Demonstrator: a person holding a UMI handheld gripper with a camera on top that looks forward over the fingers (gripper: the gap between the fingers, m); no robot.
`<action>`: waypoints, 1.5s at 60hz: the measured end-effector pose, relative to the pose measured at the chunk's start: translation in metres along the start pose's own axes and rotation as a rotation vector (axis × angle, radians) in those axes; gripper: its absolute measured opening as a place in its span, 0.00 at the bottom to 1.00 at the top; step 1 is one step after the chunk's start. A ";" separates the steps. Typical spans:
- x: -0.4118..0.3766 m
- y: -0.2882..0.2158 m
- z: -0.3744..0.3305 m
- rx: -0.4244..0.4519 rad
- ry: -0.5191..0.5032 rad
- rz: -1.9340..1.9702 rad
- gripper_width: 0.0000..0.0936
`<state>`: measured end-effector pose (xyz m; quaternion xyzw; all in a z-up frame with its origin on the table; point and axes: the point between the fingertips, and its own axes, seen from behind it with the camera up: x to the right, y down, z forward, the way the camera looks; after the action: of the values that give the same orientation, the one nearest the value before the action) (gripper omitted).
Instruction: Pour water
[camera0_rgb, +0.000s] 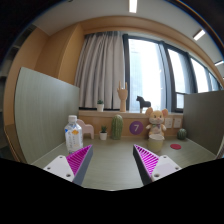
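A clear plastic water bottle with a white cap and a label stands on the grey table, beyond the left finger and slightly left of it. My gripper is open and empty above the table, its magenta pads wide apart with bare table between them. The bottle is apart from the fingers. I see no cup or glass.
Along the back of the table stand a green bottle, a purple round thing, a plush toy and small potted plants. Grey partitions wall the left and right sides. A window ledge holds small figures.
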<state>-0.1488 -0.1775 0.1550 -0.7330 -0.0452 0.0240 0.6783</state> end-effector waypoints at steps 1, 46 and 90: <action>-0.014 0.003 0.000 0.002 -0.016 0.004 0.89; -0.170 0.034 0.137 -0.042 -0.163 0.015 0.71; -0.009 -0.022 0.193 0.029 -0.101 0.460 0.39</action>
<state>-0.1776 0.0146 0.1612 -0.7122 0.0895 0.2153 0.6622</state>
